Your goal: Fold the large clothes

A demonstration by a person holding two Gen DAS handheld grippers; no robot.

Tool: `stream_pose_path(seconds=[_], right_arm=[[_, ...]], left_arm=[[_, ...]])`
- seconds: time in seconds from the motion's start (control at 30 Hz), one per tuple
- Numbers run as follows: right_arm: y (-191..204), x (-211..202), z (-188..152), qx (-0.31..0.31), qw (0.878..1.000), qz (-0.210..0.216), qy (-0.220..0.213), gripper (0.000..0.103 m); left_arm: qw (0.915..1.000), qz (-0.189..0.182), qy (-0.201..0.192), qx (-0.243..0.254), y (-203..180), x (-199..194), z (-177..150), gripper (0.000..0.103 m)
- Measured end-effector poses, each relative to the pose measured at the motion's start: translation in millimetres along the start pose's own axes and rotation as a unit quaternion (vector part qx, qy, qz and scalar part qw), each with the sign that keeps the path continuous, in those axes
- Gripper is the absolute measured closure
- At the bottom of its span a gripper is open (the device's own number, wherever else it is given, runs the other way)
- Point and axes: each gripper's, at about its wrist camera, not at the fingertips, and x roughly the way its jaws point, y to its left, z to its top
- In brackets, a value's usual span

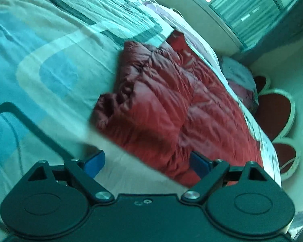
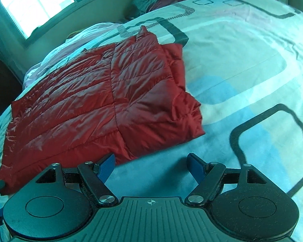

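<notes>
Left wrist view
Left claw [image 1: 146,164]: released, jaws wide, nothing between them.
Jacket [image 1: 161,104]: red, quilted, folded on the bed [image 1: 50,60]; ahead of the claw, its near edge just beside the right-hand finger.

Right wrist view
Right claw [image 2: 151,168]: released, empty.
Jacket [image 2: 103,104]: ahead and to the left, its near hem by the left-hand finger; bare bedcover between the fingers.

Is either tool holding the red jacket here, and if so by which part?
Nothing is held. The left tool and right tool both stand open, clear of the red quilted jacket.
</notes>
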Motion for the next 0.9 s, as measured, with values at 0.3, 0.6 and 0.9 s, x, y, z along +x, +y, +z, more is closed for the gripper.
stream_pose_path(seconds=[0.3,0.6,0.9], right_arm=[[-12.7,22.5,29.9,0.064,0.997,0.018,-0.043,0.010],[-7.2,14.2,45.3,0.060,0.996,0.020,-0.056,0.083],[-1.5,-27.1,34.4,0.036,0.998,0.026,-0.054,0.086]], left_arm=[[0.9987,-0.017,-0.042,-0.024,4.2,28.7,26.3,0.040],[0.9984,-0.034,-0.042,-0.016,7.9,36.6,36.7,0.084],[0.9976,-0.057,-0.031,0.023,8.2,-0.8,42.5,0.087]])
